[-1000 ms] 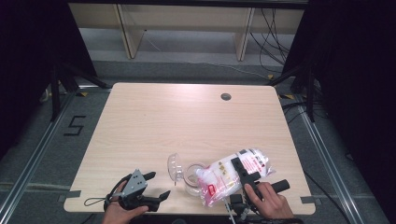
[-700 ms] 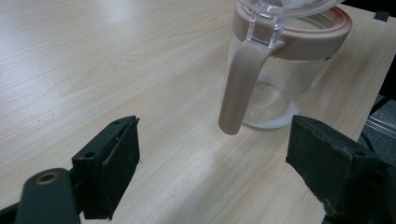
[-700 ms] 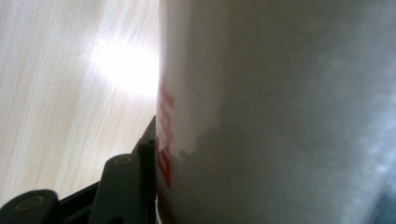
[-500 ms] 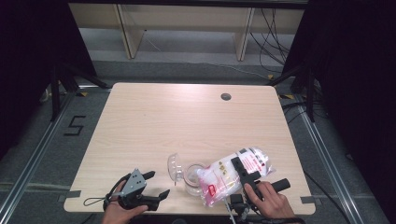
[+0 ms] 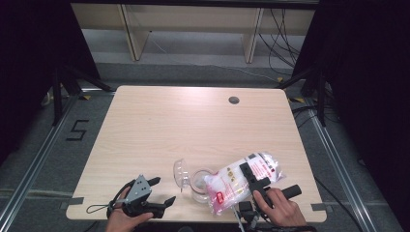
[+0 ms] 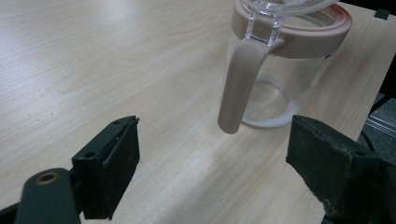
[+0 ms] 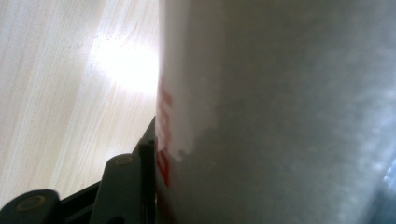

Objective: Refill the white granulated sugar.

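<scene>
A clear jar with a beige rim and handle stands near the table's front edge. Its clear lid is flipped open to the left, and a thin layer of white powder lies on its bottom. My right gripper is shut on a white bag with red print, held tilted with its low end against the jar's right side. In the right gripper view the bag presses against one jaw. My left gripper is open, left of the jar, with the handle straight ahead of its jaws; in the high view this gripper sits at the front edge.
The wooden table has a round cable hole at the back right. Its right edge runs close behind the jar in the left gripper view. Shelf legs and cables stand on the floor beyond the table.
</scene>
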A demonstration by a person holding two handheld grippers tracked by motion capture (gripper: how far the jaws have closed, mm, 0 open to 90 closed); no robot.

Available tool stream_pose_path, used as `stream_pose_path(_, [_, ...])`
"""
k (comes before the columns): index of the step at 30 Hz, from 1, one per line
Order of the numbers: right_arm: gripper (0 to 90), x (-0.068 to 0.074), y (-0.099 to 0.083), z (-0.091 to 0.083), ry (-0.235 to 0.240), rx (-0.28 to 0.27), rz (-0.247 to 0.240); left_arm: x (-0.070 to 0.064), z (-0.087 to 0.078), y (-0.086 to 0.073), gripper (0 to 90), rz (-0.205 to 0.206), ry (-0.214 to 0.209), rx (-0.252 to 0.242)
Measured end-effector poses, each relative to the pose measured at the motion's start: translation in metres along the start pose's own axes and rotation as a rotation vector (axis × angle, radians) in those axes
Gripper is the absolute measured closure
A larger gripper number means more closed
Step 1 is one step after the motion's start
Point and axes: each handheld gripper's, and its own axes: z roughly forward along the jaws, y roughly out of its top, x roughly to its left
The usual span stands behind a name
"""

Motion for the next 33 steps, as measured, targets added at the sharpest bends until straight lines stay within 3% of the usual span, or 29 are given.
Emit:
stream_pose_path(2, [49.4, -0.0011, 0.0, -0.0003, -0.005, -0.002, -0.016, 0.0002, -0.0002, 0.0, 16.7, 0.002, 0.002, 0.0])
stream_pose_path(3, [49.5, 0.0015, -0.0006, -0.0007, 0.006, 0.01, 0.009, 0.0008, -0.0009, 0.0001, 16.7, 0.007, 0.001, 0.007])
stream_pose_path(8, [49.5, 0.0006, -0.0013, -0.0011, 0.005, 0.03, -0.03, 0.0009, -0.0006, 0.0, 16.7, 0.008, 0.003, 0.012])
stream_pose_path(15, [49.9, -0.0026, -0.0001, -0.001, -0.015, 0.009, -0.065, 0.0006, -0.0005, -0.0001, 16.7, 0.01, 0.006, 0.015])
stream_pose_path(18, [50.0, -0.0002, -0.0002, -0.0022, -0.009, 0.022, -0.025, 0.0006, -0.0008, 0.0001, 16.7, 0.01, 0.004, 0.015])
stream_pose_path(19, [50.0, -0.0023, 0.0, -0.0012, -0.014, 0.007, -0.051, 0.0006, -0.0008, 0.0, 16.8, 0.01, 0.003, 0.016])
stream_pose_path(33, [50.7, -0.0007, -0.0005, -0.0019, -0.014, 0.001, -0.028, -0.0002, -0.0006, 0.0, 16.8, 0.002, 0.008, 0.012])
